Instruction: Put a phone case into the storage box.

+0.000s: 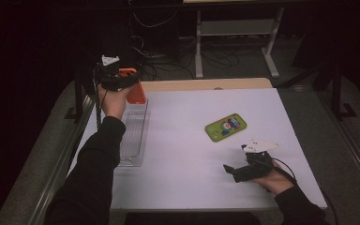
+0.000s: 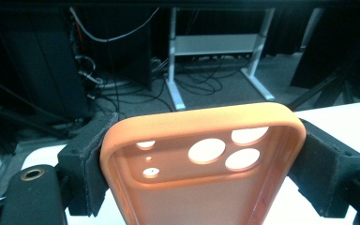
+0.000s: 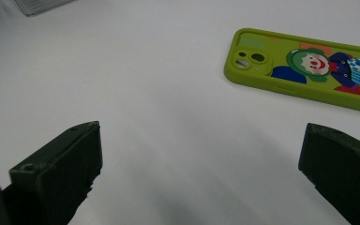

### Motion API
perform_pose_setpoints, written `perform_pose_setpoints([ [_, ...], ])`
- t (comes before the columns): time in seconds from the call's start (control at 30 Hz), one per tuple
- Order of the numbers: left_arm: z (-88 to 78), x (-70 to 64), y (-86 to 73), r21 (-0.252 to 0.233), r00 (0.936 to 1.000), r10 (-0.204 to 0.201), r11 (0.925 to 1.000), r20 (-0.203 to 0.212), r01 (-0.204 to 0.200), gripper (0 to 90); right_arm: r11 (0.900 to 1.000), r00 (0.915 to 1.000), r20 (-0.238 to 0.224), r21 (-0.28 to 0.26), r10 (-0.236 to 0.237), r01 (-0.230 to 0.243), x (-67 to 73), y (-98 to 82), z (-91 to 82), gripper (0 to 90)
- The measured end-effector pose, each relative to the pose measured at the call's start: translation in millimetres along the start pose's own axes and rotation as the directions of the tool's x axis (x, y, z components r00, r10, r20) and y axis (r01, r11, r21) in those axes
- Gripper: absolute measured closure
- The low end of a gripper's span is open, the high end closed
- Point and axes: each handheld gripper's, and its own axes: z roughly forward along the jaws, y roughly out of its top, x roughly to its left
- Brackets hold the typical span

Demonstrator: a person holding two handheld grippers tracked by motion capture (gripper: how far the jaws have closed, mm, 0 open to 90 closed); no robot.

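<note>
— Holding the right gripper low over the white table, we keep its jaws wide apart with nothing between them. What lies ahead of it?

— Just beyond, the green phone case lies flat, printed side up: a glossy clown picture, rounded corners, a raised camera cut-out. Farther off on our left, the left gripper is clamped on the orange phone case, pads pressing both long edges.

— Matte, soft-looking silicone, we judge, with three round lens holes. And where is it?

— Raised above the far end of the clear ribbed tray. We judge the step is placing it; next we need to lower it into the tray, then part the jaws.
</note>
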Motion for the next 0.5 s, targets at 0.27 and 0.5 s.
perform_pose_setpoints([
  [0.27,18.3,-1.3,-11.2,0.038,0.9985,-0.043,0.9983,-0.033,0.045,16.3,1.000,0.9999,0.005,-0.003,-0.010,0.010,0.8,0.1,-0.6,0.0],
  [0.5,26.9,-5.5,-21.9,0.064,0.9978,-0.011,0.9978,-0.065,0.015,16.2,1.000,0.9999,0.012,0.005,-0.005,0.005,0.6,-0.8,-2.5,0.0],
])
